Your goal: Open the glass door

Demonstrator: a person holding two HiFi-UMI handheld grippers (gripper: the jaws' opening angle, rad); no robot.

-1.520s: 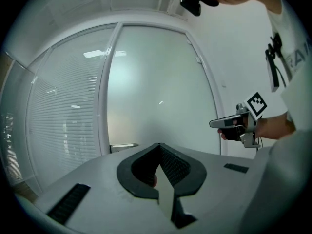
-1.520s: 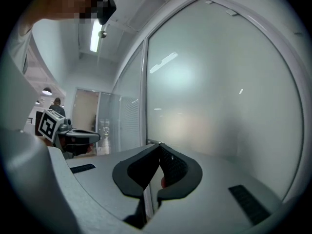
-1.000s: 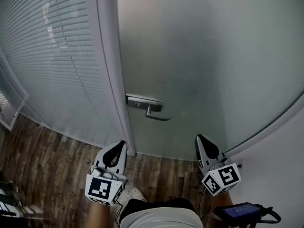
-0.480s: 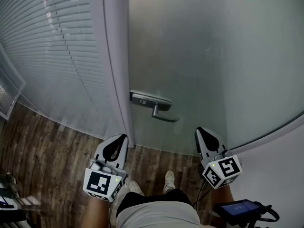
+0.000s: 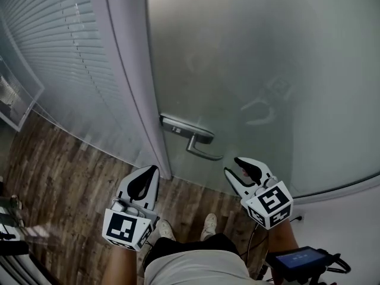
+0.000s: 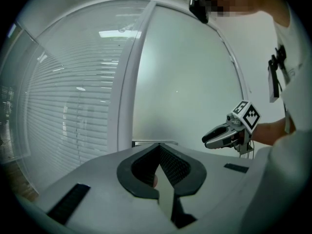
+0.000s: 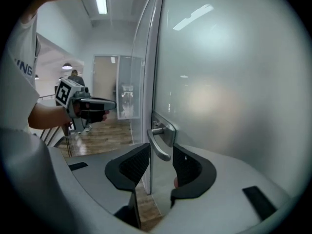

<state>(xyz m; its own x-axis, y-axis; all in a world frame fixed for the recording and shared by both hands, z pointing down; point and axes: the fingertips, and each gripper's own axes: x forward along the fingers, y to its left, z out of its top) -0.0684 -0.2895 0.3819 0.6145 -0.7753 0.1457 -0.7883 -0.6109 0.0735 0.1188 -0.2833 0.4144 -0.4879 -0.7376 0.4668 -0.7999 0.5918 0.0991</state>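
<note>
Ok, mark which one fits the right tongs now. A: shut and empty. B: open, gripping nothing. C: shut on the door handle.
B: the right tongs have just been opening and stand apart, pressing on nothing, with the door handle lined up ahead of the gap.

Right gripper (image 5: 231,165) just before handle (image 5: 203,151) at left edge of glass door (image 5: 267,58); left gripper (image 5: 152,169) leftward.

Slatted blinds (image 5: 53,52) hang at left above a dark wood floor (image 5: 59,171).
</note>
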